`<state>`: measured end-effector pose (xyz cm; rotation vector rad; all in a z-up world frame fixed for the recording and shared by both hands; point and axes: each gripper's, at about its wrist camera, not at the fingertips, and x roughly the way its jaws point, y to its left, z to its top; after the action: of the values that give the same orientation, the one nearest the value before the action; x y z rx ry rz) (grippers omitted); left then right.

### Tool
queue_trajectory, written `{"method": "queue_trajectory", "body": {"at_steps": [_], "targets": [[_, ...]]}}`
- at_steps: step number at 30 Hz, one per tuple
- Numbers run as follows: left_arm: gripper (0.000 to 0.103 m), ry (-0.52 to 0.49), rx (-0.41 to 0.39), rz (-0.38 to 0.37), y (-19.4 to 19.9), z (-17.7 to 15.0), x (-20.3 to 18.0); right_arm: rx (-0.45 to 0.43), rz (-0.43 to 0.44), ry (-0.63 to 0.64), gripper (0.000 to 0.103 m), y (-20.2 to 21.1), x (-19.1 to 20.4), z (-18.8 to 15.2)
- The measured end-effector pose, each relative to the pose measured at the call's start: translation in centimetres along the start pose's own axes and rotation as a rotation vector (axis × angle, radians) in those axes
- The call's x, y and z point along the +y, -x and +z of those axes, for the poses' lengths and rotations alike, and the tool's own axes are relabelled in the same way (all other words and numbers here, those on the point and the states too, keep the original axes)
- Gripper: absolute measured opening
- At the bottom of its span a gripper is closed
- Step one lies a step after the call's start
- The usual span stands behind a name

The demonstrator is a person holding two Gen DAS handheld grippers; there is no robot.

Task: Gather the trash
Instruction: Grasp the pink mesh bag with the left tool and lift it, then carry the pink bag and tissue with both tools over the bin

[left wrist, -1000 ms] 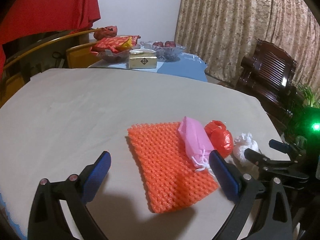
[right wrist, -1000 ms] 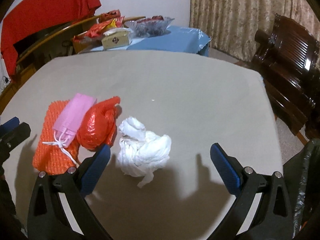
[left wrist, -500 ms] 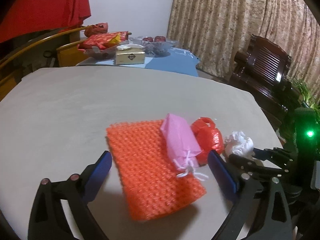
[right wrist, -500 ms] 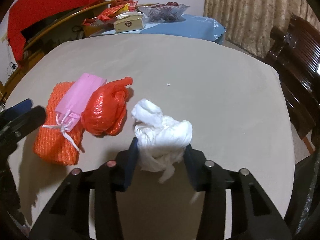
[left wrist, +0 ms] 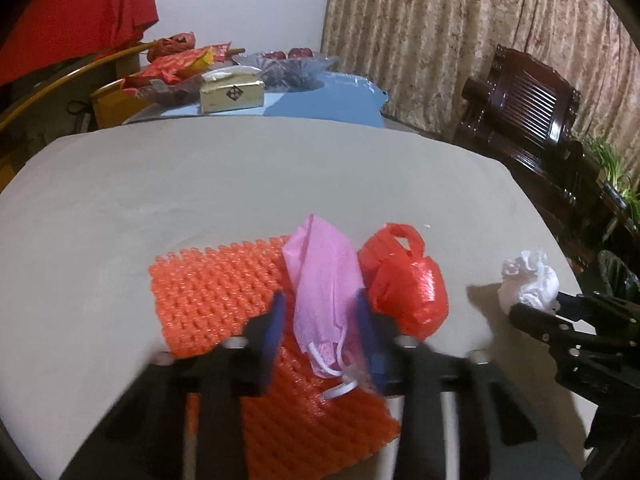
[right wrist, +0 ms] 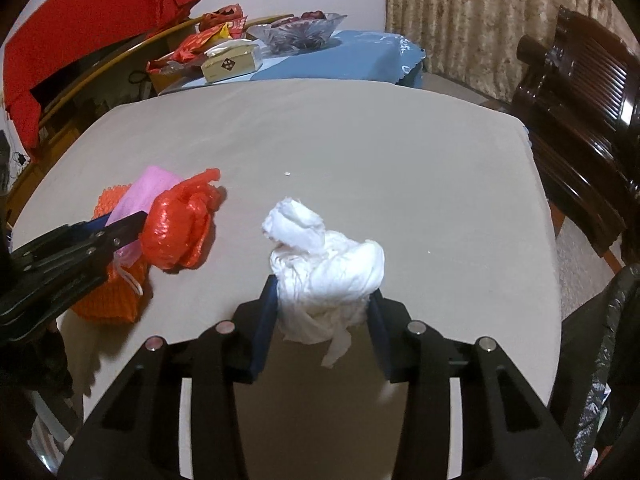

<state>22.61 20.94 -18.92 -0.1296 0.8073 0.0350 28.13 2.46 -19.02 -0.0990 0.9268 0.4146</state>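
My left gripper (left wrist: 322, 334) is shut on a pink mask (left wrist: 322, 284) that lies on an orange foam net (left wrist: 224, 300). A crumpled red plastic bag (left wrist: 404, 288) sits just right of the mask. My right gripper (right wrist: 322, 320) is shut on a wad of white tissue (right wrist: 324, 264) and holds it above the beige table (right wrist: 360, 140). The tissue also shows at the right of the left wrist view (left wrist: 528, 284). The mask (right wrist: 148, 188), red bag (right wrist: 180, 224) and net (right wrist: 112, 300) lie at the left of the right wrist view.
A black trash bag (right wrist: 612, 340) hangs off the table's right edge. A dark wooden chair (right wrist: 580, 120) stands to the right. Behind the table, a blue-covered table (right wrist: 352, 52) carries a tissue box (right wrist: 230, 62), a glass bowl (right wrist: 300, 30) and red packets.
Both grippers have closed: the right one on the white tissue, then the left one on the pink mask. The tissue has lifted and moved right, away from the red bag.
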Motion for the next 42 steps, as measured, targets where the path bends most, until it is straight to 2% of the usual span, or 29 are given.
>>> {"method": "queue_trajectory", "body": {"at_steps": [1, 4, 16, 31, 42], "targets": [[0.015, 0.000, -0.001, 0.000, 0.1, -0.1, -0.1, 0.000, 0.000, -0.002, 0.041, 0.1, 0.0, 0.0], [0.012, 0.005, -0.031, -0.007, 1.0, -0.1, -0.2, -0.001, 0.007, -0.010, 0.041, 0.4, -0.1, -0.2], [0.012, 0.023, -0.154, -0.038, 7.7, 1.1, -0.7, -0.069, 0.043, -0.015, 0.041, 4.4, 0.2, 0.1], [0.012, -0.016, -0.173, -0.076, 13.1, 0.1, -4.4, -0.170, 0.078, -0.004, 0.041, 13.4, 0.1, -0.5], [0.012, -0.055, -0.183, -0.124, 15.7, -1.4, -8.3, -0.197, 0.058, -0.027, 0.041, 18.1, -1.8, -3.5]]}}
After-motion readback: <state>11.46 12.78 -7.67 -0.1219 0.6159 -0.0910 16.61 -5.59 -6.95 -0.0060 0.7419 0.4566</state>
